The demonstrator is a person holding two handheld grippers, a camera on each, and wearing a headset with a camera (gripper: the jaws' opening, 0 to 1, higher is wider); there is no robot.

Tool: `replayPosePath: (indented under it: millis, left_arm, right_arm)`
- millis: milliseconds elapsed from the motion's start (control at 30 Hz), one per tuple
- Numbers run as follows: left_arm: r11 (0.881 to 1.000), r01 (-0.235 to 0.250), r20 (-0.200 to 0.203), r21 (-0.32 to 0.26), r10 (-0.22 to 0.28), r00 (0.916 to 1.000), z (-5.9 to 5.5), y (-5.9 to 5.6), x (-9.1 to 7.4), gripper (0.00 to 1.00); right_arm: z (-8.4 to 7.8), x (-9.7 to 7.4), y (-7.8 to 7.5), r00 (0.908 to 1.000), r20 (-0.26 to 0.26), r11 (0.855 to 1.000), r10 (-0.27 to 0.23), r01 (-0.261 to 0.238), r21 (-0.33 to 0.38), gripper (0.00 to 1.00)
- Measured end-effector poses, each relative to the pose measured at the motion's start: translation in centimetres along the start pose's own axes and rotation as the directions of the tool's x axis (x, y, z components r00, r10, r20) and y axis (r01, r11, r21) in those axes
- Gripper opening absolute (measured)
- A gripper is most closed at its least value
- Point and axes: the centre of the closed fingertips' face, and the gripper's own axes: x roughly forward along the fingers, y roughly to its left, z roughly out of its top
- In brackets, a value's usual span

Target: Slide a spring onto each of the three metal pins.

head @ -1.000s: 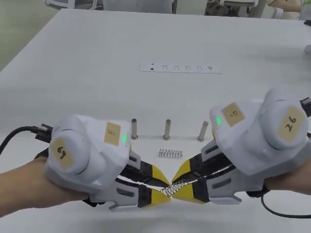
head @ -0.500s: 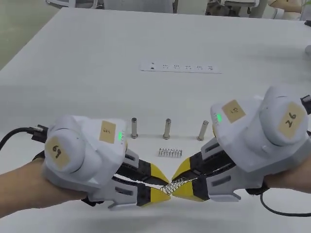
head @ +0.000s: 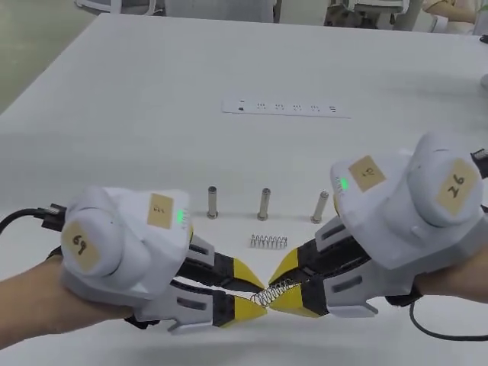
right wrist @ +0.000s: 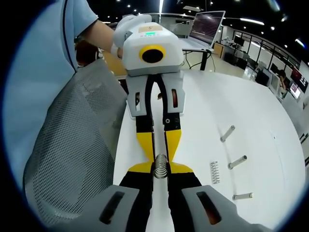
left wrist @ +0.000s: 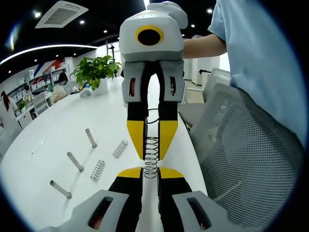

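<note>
White yellow-tipped left claw [head: 256, 294], right claw [head: 277, 293]

1. left gripper [head: 255, 296] and right gripper [head: 280, 291]: smooth white moulded plastic shells, semi-gloss, with paper labels stuck on. Jaw tips yellow and black, matt.
2. spring [left wrist: 151, 153]: bare metal wire, bright.
3. pins [head: 264, 204]: smooth metal, satin shine.
4. table [head: 152, 99]: white top, smooth, matt.
5. chair back [left wrist: 241, 159]: grey open-mesh cloth.
6. shirt [left wrist: 260, 48]: light blue cloth, matt.

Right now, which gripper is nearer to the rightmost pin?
Right. The right gripper lies beside the rightmost pin, on the person's side; the left gripper lies farther off, leftward. Both grip one spring.
</note>
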Motion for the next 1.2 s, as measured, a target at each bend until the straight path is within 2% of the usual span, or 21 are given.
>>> replayPosePath:
  millis: [100,233,367,433,533,633,767,833,933,1200]
  left_arm:
    - [1.000,-0.018,0.019,-0.022,0.018,0.9997,0.1,0.3,-0.2,0.07]
    - [0.999,-0.036,0.026,-0.039,0.037,0.9990,0.0,0.7,-0.5,0.11]
    - [0.996,-0.063,0.041,-0.063,0.066,0.9970,0.0,1.0,-0.8,0.25]
    - [0.995,-0.079,0.042,-0.066,0.082,0.9958,-0.1,1.1,-0.9,0.27]
    - [0.991,-0.099,0.045,-0.086,0.103,0.9936,-0.4,1.3,-1.2,0.34]
    - [0.984,-0.130,0.053,-0.123,0.138,0.9891,-0.5,1.6,-1.4,0.45]
    - [0.976,-0.154,0.056,-0.156,0.165,0.9848,-0.9,2.0,-1.9,0.48]
    - [0.974,-0.164,0.053,-0.154,0.174,0.9833,-1.0,2.1,-2.0,0.51]
    - [0.961,-0.199,0.050,-0.192,0.212,0.9760,-1.3,2.7,-2.5,0.61]
    - [0.937,-0.254,0.058,-0.240,0.275,0.9598,-1.9,3.5,-3.4,0.73]
  right_arm:
    - [0.1,0.0,0.0,1.0000,0.007,1.000,0.002,-0.002,0.006,0.07]
    - [0.1,0.0,-0.1,0.9999,0.011,1.000,0.000,0.000,0.014,0.07]
    - [0.0,0.0,-0.3,0.9999,0.013,1.000,-0.005,0.005,0.019,0.07]
    - [0.0,-0.1,-0.3,0.9999,0.012,1.000,-0.006,0.006,0.020,0.07]
    - [0.0,-0.1,-0.4,0.9999,0.012,1.000,-0.008,0.008,0.019,0.07]
    - [0.0,-0.2,-0.5,0.9999,0.009,1.000,-0.009,0.009,0.017,0.07]
    - [0.1,-0.2,-0.7,0.9999,0.009,1.000,-0.011,0.011,0.016,0.07]
    - [0.1,-0.2,-0.8,0.9999,0.008,1.000,-0.011,0.011,0.015,0.07]
    - [0.1,-0.3,-1.1,0.9999,0.007,1.000,-0.015,0.015,0.018,0.07]
    - [0.2,-0.4,-1.5,0.9998,0.004,1.000,-0.020,0.020,0.014,0.07]
